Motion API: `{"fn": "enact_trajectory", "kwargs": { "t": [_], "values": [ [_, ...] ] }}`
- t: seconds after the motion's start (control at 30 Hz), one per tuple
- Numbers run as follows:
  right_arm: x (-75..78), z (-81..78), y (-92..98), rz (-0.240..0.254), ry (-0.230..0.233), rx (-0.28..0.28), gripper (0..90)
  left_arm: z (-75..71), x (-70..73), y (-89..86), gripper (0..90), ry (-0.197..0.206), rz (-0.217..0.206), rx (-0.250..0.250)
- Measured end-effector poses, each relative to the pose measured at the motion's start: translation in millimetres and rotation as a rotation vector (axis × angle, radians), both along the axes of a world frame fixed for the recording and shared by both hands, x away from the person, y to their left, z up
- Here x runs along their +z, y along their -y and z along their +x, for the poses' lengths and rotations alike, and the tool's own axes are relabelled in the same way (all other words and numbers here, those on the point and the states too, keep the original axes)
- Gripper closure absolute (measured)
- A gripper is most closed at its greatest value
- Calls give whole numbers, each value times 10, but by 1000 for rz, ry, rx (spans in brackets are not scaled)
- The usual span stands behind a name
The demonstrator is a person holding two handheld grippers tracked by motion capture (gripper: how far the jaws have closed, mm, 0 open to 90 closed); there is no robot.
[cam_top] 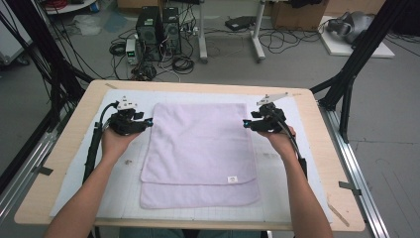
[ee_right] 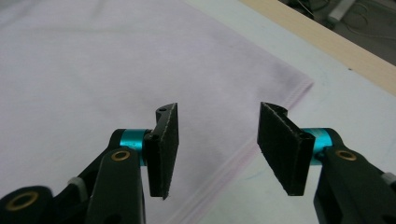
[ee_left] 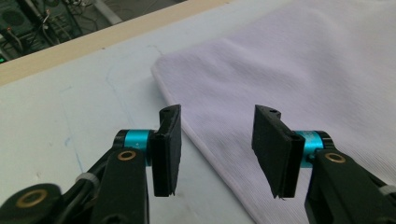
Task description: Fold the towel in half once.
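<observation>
Hovering with both tools spread apart and empty, left tool (cam_top: pixel 148 122) and right tool (cam_top: pixel 245 123) flank the folded towel (cam_top: pixel 200 148), whose far corners lie just under the tips. Risk I see: uneven regrip skews the fold, since its layers already sit offset.

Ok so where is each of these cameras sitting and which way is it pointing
High view: above the person's side, looking forward and down at the towel; forearms, left gripper, right gripper.
Left gripper view: rides that gripper, looks along open jaws at the towel's edge.
Right gripper view: likewise, over the towel's other edge.
All share the towel.
</observation>
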State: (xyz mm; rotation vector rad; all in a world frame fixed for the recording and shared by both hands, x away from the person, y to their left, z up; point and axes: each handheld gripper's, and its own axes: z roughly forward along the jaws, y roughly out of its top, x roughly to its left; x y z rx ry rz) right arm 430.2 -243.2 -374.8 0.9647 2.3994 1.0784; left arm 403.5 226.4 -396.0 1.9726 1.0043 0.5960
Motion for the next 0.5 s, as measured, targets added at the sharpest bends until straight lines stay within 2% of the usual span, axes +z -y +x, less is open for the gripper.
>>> {"fn": "enact_trajectory", "kwargs": {
  "t": [0.1,0.17,0.23,0.27,0.4,0.43,0.5],
  "values": [
    [0,-236,-10,18,4,48,462,-228,-24,-11,520,0,-20,-38],
    [-44,-411,-23,37,-1,85,462,-372,-51,6,519,4,-15,-71],
    [-91,-546,-42,29,-7,112,458,-481,-65,34,514,-5,5,-101],
    [-121,-620,-51,35,-15,126,458,-551,-77,42,509,10,5,-108],
    [-221,-904,-72,28,-48,181,453,-782,-120,35,520,6,-19,-149],
    [-238,-970,-76,20,-52,192,462,-839,-140,35,523,5,-17,-161],
    [-285,-1081,-65,40,-42,213,481,-960,-193,33,546,3,-25,-181]
  ]
}}
